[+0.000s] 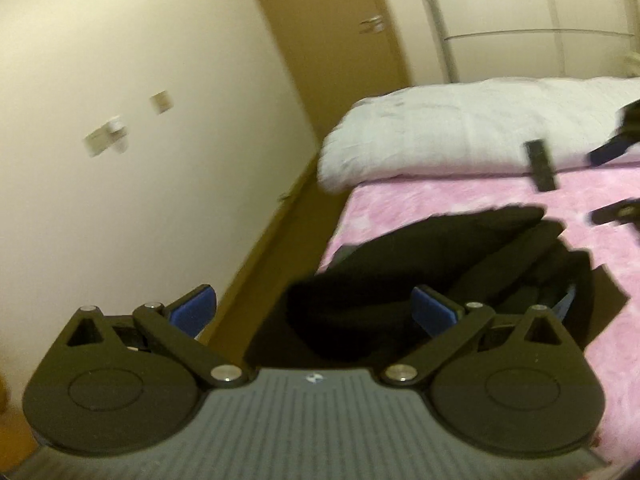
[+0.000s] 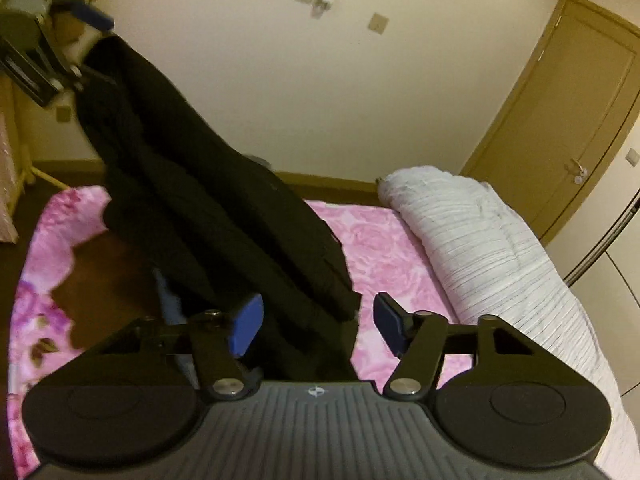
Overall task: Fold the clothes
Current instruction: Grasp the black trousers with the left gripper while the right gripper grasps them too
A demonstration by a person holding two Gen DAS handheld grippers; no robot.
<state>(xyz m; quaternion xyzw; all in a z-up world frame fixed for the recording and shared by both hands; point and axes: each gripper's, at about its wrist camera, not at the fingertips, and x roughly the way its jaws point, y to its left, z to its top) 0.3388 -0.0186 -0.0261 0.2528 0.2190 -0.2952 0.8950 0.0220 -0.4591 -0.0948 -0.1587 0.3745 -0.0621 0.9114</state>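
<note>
**Both jaws spread around a black garment**

Spread wide, the left gripper (image 1: pixel 314 312) has the black garment (image 1: pixel 420 276) bunched between its blue pads, neither pressing. The right gripper (image 2: pixel 318 326) stands partly open, cloth running between its fingers. Only the right wrist view shows the garment (image 2: pixel 208 200) stretched slantwise up-left to the left gripper (image 2: pixel 80 40), above the pink blanket (image 2: pixel 384 240).

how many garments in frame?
1 clearly: a black garment, raised above the pink bedspread. A bluish fabric edge under it may be a second, mostly hidden.
</note>
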